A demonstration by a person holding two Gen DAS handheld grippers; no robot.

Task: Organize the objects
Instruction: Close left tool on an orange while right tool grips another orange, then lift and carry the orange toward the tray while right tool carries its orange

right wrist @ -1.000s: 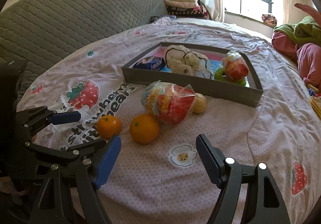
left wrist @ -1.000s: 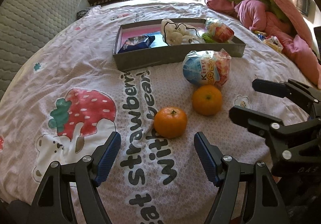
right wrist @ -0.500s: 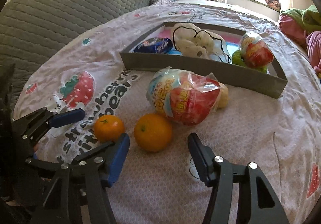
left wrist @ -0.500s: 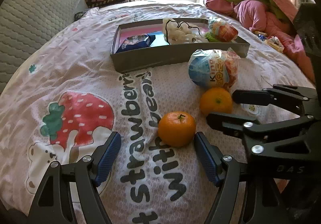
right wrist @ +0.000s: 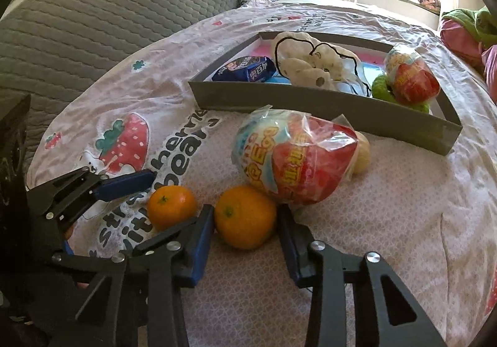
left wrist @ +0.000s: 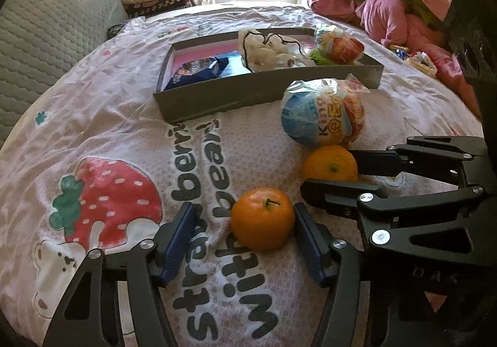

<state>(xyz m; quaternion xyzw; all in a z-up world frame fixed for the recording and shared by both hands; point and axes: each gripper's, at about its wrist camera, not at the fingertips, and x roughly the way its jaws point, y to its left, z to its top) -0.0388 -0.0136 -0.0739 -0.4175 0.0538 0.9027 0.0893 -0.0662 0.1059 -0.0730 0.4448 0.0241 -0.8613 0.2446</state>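
Two oranges lie on the strawberry-print bedsheet. The nearer orange point(left wrist: 262, 222), stem up, sits between the blue pads of my left gripper point(left wrist: 243, 222). The jaws are closing: the right pad touches the orange and the left pad stands a gap away. The second orange point(right wrist: 245, 216) is between the pads of my right gripper point(right wrist: 245, 213), whose closing jaws have both pads against its sides. In the left wrist view the right gripper point(left wrist: 330, 171) flanks that orange point(left wrist: 330, 163). Behind it a wrapped toy-egg pack point(right wrist: 292, 157) rests against the fruit.
A grey tray point(left wrist: 267, 89) farther back holds a blue snack packet point(left wrist: 198, 70), a white plush point(left wrist: 270, 52) and another egg pack point(left wrist: 341, 45). A small yellow ball point(right wrist: 362, 157) hides behind the egg pack. Grey headboard point(right wrist: 124, 5) is left, piled bedding point(left wrist: 388, 5) right.
Both grippers came forward and down until each straddles an orange. Both jaws narrowed, the right one much more.
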